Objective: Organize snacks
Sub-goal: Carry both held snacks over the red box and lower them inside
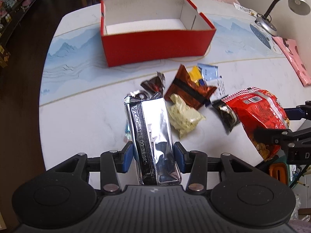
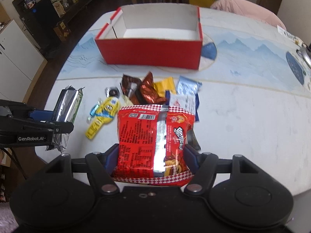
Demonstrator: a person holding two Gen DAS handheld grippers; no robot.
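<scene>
Silver foil catches the light on the one long snack packet (image 1: 153,136) clamped between the narrowed fingers of the left gripper (image 1: 154,155), held above the table (image 1: 77,116). Ahead stands one open red box (image 1: 155,33), white inside. Between box and grippers lies a loose heap of about eight small snack packs (image 1: 186,89). Rightward, the right gripper (image 2: 151,157) is clenched, half-closed, on one red noodle bag (image 2: 153,137), also lifted off the table.
</scene>
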